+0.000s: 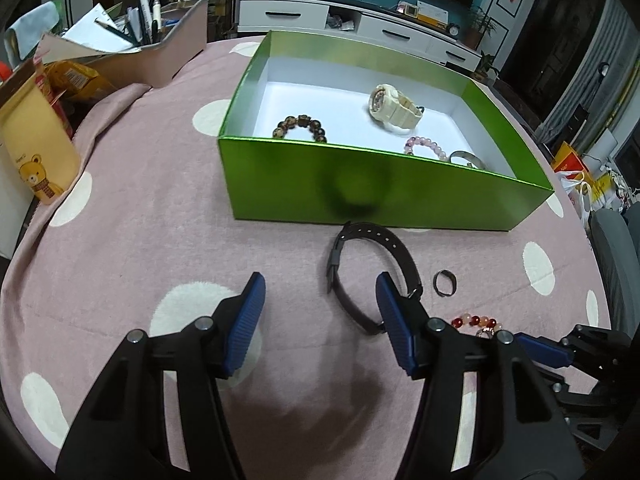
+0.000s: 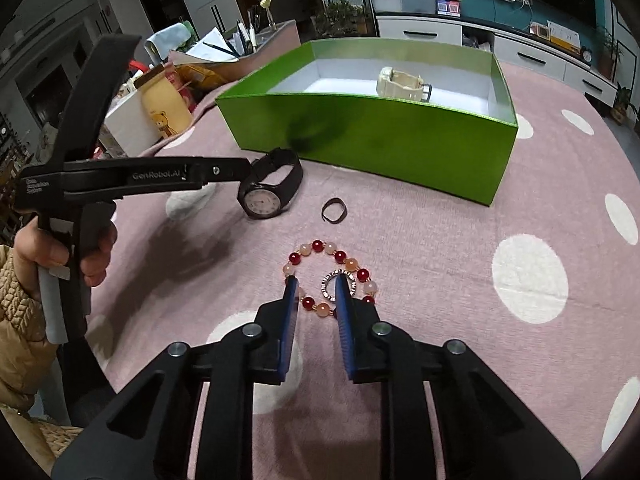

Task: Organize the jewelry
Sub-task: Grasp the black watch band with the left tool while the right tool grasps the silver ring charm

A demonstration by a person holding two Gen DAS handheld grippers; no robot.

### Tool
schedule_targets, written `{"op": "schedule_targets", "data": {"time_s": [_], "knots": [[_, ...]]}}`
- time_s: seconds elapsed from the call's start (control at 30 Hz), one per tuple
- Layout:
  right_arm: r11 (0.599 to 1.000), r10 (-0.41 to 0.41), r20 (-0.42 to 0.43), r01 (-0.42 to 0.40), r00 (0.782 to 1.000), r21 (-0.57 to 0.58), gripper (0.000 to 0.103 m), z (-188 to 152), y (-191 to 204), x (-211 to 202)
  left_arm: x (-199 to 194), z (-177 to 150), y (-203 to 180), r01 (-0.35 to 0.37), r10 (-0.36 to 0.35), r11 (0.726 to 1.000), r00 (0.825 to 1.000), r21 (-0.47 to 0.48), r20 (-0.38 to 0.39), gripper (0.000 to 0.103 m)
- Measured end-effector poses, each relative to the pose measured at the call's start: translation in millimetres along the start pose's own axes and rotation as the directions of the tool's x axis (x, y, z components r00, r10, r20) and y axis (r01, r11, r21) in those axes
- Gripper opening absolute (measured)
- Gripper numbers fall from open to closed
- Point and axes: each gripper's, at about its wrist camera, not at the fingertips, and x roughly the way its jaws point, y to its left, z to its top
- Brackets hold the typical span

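On the pink dotted cloth (image 2: 440, 240), the right gripper (image 2: 317, 280), narrowly parted, straddles the bead bracelet (image 2: 320, 246), needing closure, while the left gripper (image 1: 320, 284) gapes beside the black watch (image 2: 264, 196).

The black left gripper (image 2: 248, 168), seen from the right wrist view, carries "GenRobot.AI" in pale letters along its arm and "Data Acquisition System" near its handle. Nothing else is legible.
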Motion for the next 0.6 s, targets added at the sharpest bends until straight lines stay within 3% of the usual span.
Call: {"op": "schedule_targets", "data": {"time_s": [0.6], "knots": [[0.995, -0.090, -0.040, 0.088, 0.995, -0.055, 0.021, 7.5, 2.5, 20.5, 28.7, 7.8, -3.5, -0.004, 0.005, 1.000, 0.999, 0.020, -0.037, 0.058]]}}
